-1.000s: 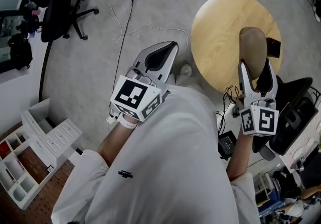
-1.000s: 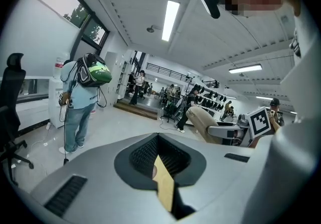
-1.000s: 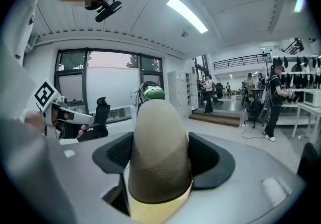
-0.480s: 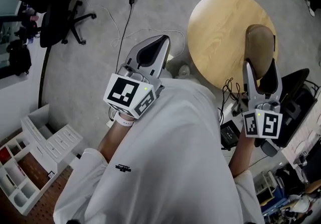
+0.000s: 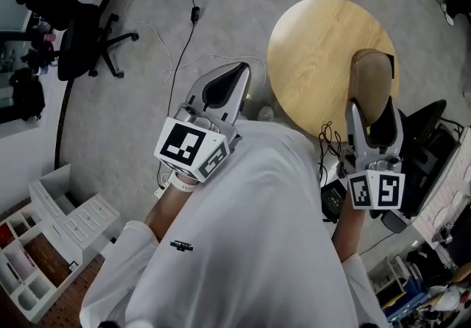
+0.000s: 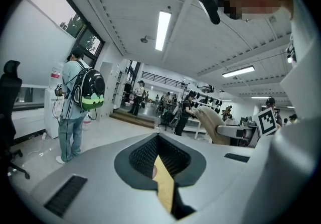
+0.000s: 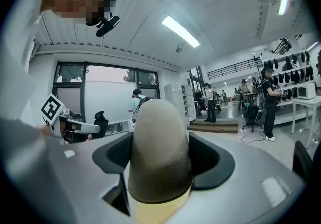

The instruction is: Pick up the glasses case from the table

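The right gripper (image 5: 373,107) pinches a tan glasses case (image 5: 370,73) between its jaws, holding it over the right edge of a round wooden table (image 5: 316,54). The left gripper (image 5: 239,69) has its jaws pressed together on nothing, off the table's left edge above the floor (image 5: 132,91).
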A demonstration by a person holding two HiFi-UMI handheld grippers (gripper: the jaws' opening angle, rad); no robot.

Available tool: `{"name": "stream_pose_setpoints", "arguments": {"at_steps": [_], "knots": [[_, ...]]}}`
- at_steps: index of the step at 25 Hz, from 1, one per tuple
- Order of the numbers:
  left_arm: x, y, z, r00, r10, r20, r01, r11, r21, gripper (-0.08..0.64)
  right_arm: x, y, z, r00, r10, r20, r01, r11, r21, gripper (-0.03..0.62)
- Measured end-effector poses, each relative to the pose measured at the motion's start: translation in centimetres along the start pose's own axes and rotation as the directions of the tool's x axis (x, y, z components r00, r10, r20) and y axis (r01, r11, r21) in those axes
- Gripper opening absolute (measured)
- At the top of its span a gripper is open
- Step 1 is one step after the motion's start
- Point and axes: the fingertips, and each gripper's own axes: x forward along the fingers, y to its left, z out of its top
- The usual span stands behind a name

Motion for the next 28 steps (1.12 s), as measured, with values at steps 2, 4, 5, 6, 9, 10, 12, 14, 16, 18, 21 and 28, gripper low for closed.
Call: {"name": "stream_pose_setpoints", "arguments": {"at_steps": [2, 4, 5, 6, 9, 10, 12, 14, 16, 18, 21, 28], "knots": [[0.3, -0.3, -0.1, 1.0, -0.005, -0.003, 0.005, 1.0, -0.002, 0.008, 0.1, -0.2, 0.1, 1.0, 0.005, 0.005, -0.005, 1.0, 0.007, 0.353], [0.5, -0.5, -0.1, 1.0, -0.011, -0.005, 0.011, 1.0, -0.004, 0.008, 0.4, -0.4, -0.1, 1.0, 0.017, 0.002, -0.017, 1.0, 0.017, 0.353], [0.7, -0.8, -0.1, 1.0, -0.016, -0.009, 0.016, 1.0, -0.003, 0.008, 0.5, -0.5, -0.2, 1.0, 0.024, 0.0, -0.024, 0.999, 0.028, 0.353], [0.9, -1.0, 0.0, 1.0, -0.021, -0.013, 0.021, 1.0, -0.001, 0.007, 0.6, -0.6, -0.3, 1.0, 0.03, -0.001, -0.03, 0.999, 0.039, 0.354], [1.3, -1.3, -0.1, 0.999, -0.027, -0.022, 0.027, 1.0, 0.001, 0.008, 0.7, -0.8, -0.3, 0.999, 0.038, 0.001, -0.038, 0.998, 0.054, 0.353], [1.4, -1.4, -0.2, 0.999, -0.028, -0.026, 0.028, 1.0, 0.0, 0.008, 0.6, -0.9, -0.3, 0.999, 0.038, 0.004, -0.038, 0.997, 0.065, 0.353], [1.5, -1.6, -0.4, 0.999, -0.029, -0.032, 0.028, 1.0, -0.003, 0.007, 0.3, -1.3, -0.3, 1.0, 0.03, 0.006, -0.03, 0.996, 0.087, 0.353], [1.6, -1.9, -0.4, 0.999, -0.03, -0.034, 0.03, 1.0, -0.004, 0.008, 0.0, -1.9, -0.4, 1.0, 0.008, 0.0, -0.008, 0.997, 0.074, 0.353], [1.9, -2.0, -0.3, 0.999, -0.038, -0.036, 0.038, 0.999, -0.002, 0.008, -0.1, -2.3, -0.5, 1.0, -0.014, -0.007, 0.015, 0.998, 0.054, 0.353], [2.1, -1.9, -0.4, 0.998, -0.045, -0.038, 0.045, 0.999, -0.001, 0.008, -0.1, -2.3, -0.6, 1.0, -0.022, -0.006, 0.022, 0.998, 0.06, 0.353], [2.3, -2.0, -0.4, 0.998, -0.047, -0.039, 0.047, 0.999, -0.004, 0.008, 0.0, -2.3, -0.7, 1.0, -0.024, -0.01, 0.025, 0.998, 0.056, 0.353], [2.6, -2.6, -1.1, 0.997, -0.055, -0.05, 0.055, 0.998, -0.009, 0.008, -0.4, -2.8, -1.2, 0.999, -0.032, -0.024, 0.034, 0.997, 0.069, 0.353]]}}
